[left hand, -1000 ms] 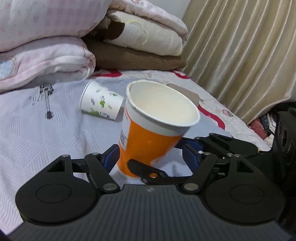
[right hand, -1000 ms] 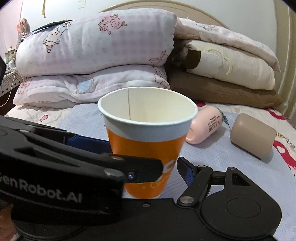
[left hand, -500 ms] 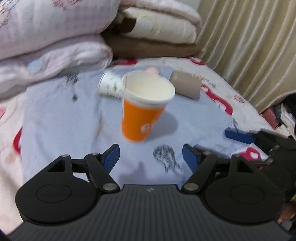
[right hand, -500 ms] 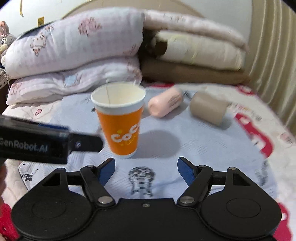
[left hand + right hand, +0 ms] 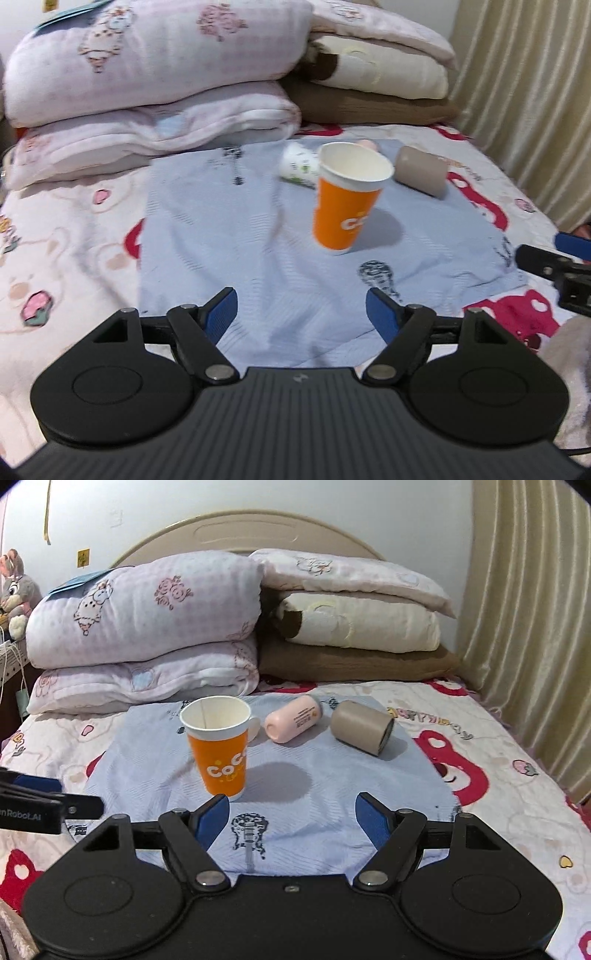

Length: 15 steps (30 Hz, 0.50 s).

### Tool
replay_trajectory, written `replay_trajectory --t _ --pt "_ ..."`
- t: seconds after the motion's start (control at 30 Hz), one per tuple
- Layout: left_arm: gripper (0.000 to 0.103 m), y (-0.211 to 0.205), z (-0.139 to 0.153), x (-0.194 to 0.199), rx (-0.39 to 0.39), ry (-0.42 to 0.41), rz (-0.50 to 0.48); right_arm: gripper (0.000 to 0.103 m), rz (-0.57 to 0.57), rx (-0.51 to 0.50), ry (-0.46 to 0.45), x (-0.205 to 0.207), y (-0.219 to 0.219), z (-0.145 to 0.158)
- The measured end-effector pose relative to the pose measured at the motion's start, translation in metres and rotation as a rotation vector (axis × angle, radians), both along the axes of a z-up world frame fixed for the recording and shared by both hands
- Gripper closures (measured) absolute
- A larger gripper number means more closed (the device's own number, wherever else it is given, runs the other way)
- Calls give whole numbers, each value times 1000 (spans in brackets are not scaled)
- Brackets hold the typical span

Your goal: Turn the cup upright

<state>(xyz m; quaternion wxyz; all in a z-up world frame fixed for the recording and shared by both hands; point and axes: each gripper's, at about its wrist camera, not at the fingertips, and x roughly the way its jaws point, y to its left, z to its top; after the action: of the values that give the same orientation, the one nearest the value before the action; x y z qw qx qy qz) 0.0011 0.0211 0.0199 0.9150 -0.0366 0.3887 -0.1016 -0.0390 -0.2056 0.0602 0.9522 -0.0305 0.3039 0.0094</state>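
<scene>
— Are the left tongs point(image 5: 301, 308) and right tongs point(image 5: 290, 812) gripping anything?
— Neither; both are gaping wide, touching nothing. The orange paper cup point(image 5: 219, 747) is standing upright, mouth up, on the pale blue cloth point(image 5: 332, 775).

A home bedroom — the work surface is a bed. A curved beige headboard point(image 5: 280, 535) is standing against a pale wall, and 2 stacks of folded quilts point(image 5: 147, 627) are sitting in front of it. A pink bedsheet point(image 5: 498, 746) printed with red cartoon bears is covering the mattress, with a light blue cloth point(image 5: 295, 775) lying on top. Cream pleated curtains point(image 5: 535, 627) are hanging on the right — a plush rabbit point(image 5: 14, 587) is sitting at far left.
</scene>
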Motion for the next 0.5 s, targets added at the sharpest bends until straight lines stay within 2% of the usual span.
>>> replay_trajectory --t 0.23,0.37,0.5 --pt "14 2 1 -4 5 -2 9 21 7 -41 -18 -13 3 -7" --pt "7 -1 2 -6 -1 -15 -1 8 -4 -26 -29 -15 3 -6" --pt "3 -3 3 -9 7 -20 8 1 -98 -41 -58 -13 4 -4"
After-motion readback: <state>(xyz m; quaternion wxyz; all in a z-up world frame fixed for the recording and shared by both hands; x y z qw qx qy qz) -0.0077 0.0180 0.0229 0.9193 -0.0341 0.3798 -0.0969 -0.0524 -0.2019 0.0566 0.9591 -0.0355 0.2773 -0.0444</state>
